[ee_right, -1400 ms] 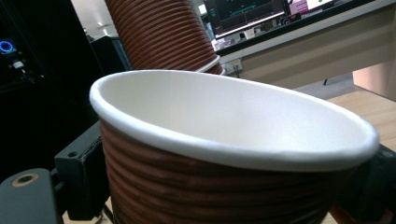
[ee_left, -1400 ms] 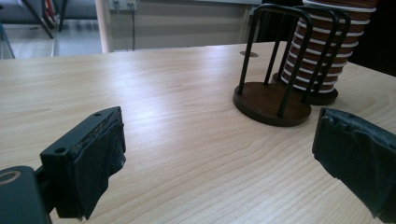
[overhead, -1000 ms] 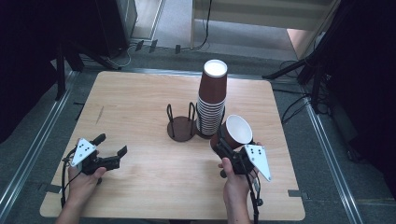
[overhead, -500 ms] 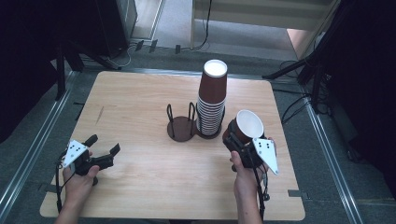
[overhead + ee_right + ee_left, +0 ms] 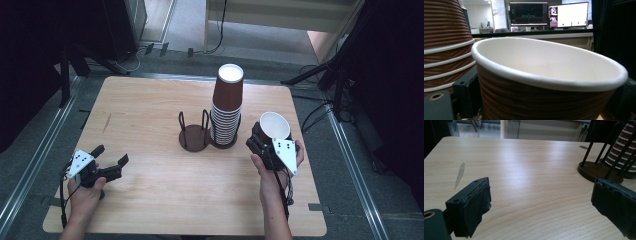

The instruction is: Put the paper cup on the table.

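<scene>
Evidently light, thin-walled, crushable: paper cup [image 5: 274,125] near table's [image 5: 150,100] right edge, pinched mid-wall by right gripper [image 5: 263,141]; left gripper [image 5: 111,161] spread, empty.

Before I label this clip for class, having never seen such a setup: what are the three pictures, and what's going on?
No robot here: a person holds a hand-held two-jaw tool in each hand at a wooden table. One picture comes from a camera above the table; the other two come from cameras riding on each tool, looking along its black jaws. On the table stand a tall stack of brown paper cups and an empty wire holder beside it. The right tool grips one cup, tilted, right of the stack. The left tool is open and holds nothing, low over bare wood.
</scene>
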The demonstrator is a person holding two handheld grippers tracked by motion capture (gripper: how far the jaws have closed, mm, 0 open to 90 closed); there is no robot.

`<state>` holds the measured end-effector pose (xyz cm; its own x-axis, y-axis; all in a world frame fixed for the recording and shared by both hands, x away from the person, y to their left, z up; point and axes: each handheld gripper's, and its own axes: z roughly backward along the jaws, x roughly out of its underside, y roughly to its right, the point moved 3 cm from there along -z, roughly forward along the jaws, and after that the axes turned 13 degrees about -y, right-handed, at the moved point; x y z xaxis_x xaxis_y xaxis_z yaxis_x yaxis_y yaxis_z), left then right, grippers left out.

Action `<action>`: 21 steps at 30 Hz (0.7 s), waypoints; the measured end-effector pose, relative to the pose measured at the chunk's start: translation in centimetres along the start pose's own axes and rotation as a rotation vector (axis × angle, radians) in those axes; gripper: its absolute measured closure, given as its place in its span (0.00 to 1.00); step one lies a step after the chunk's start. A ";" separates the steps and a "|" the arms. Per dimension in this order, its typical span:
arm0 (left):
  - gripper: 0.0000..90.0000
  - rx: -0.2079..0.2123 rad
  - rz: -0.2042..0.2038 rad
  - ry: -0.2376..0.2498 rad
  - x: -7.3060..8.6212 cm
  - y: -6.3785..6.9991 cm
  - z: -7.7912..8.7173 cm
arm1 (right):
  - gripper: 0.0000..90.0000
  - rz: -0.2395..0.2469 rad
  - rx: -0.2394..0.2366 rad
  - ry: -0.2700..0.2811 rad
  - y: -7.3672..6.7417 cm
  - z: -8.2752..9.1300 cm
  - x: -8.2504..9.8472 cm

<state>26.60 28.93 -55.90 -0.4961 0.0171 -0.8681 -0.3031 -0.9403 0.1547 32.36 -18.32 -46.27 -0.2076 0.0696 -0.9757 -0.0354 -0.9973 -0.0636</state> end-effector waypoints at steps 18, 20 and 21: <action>0.04 0.004 0.003 -0.010 0.1 0.0 0.1 | 0.10 0.016 0.042 -0.050 2.0 -4.3 2.2; 0.04 0.004 0.001 -0.011 0.1 0.0 0.1 | 0.10 0.019 0.027 -0.056 2.2 -4.8 2.5; 0.04 0.005 0.003 -0.010 0.1 0.0 0.1 | 0.10 0.021 0.026 -0.061 2.3 -5.0 2.7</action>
<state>26.49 28.97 -55.92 -0.5050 0.0177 -0.8630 -0.3057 -0.9387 0.1596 36.62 -20.49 -50.08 -0.2680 0.0505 -0.9621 -0.0556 -0.9978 -0.0369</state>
